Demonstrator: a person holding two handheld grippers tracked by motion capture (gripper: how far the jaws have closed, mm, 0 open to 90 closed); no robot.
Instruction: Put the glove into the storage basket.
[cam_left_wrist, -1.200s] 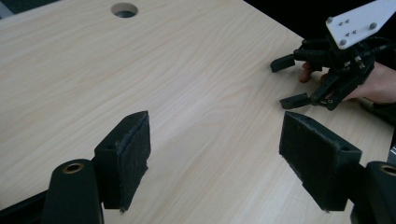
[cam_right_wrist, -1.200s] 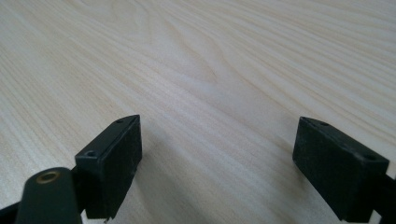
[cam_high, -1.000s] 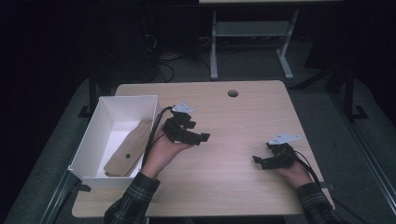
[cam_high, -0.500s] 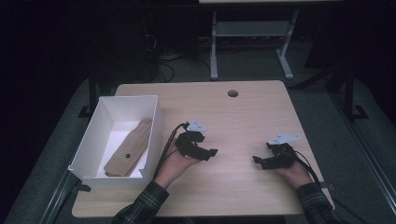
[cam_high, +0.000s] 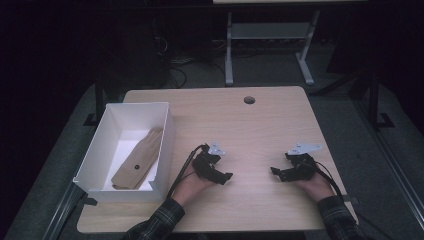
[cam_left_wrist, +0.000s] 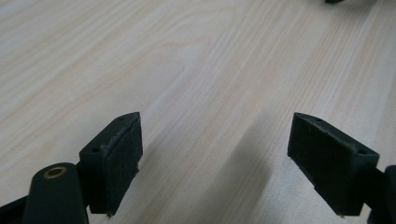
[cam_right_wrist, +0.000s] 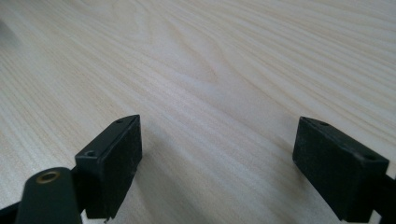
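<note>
Both grippers (cam_high: 226, 176) (cam_high: 275, 172) low on table (cam_high: 260, 125) — glove (cam_high: 137, 162) boxed.

A light wooden table (cam_high: 250, 125) with a pale grain and rounded corners carries everything. A small round dark cable hole (cam_high: 249, 100) sits near its far edge, about midway across. A white rectangular open-topped box (cam_high: 165, 145) stands directly on the table, well to the left of that hole and nearer the person, along the table's left edge. The wood between box and hole is bare.
</note>
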